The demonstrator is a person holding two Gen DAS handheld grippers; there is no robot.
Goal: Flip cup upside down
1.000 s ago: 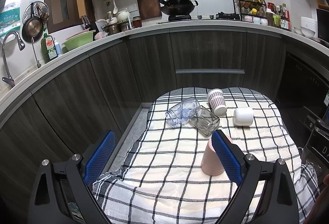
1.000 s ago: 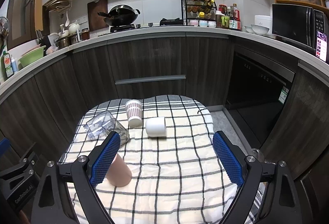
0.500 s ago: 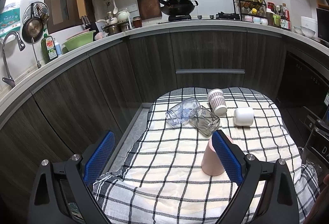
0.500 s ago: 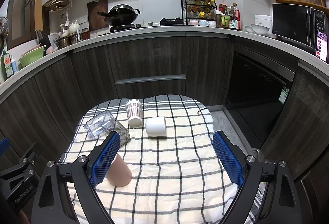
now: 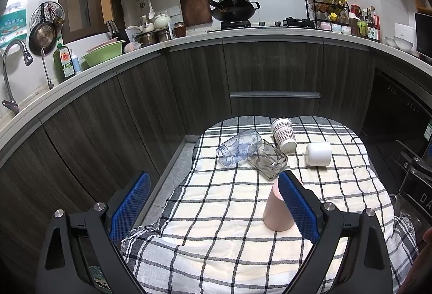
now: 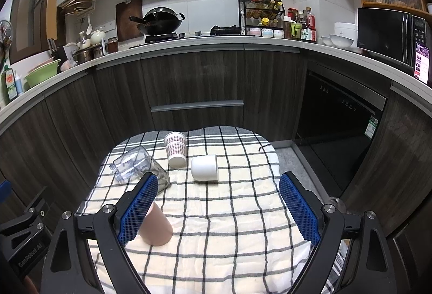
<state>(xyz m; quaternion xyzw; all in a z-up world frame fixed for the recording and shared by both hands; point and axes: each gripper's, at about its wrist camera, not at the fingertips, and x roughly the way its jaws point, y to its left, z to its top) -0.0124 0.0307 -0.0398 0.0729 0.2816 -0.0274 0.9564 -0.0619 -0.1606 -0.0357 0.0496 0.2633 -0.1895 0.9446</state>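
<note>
A pink cup [image 5: 276, 211] stands upside down on the checked cloth, partly behind my left gripper's right finger; it also shows in the right wrist view [image 6: 156, 225] behind my right gripper's left finger. A patterned paper cup [image 5: 283, 134] [image 6: 176, 149] stands upright at the far side. A white cup [image 5: 318, 154] [image 6: 204, 168] lies on its side. A clear printed glass [image 5: 239, 147] [image 6: 129, 164] and a square glass jar [image 5: 268, 163] [image 6: 162, 179] lie on their sides. My left gripper [image 5: 213, 206] and right gripper [image 6: 218, 209] are both open and empty, above the near edge.
The checked cloth [image 5: 216, 213] [image 6: 243, 213] covers a small table. Dark wood cabinets [image 5: 270, 72] curve around behind it under a worktop with a wok [image 5: 233, 10] and bottles. A dishwasher front [image 6: 337, 115] stands at the right. Floor shows left of the table.
</note>
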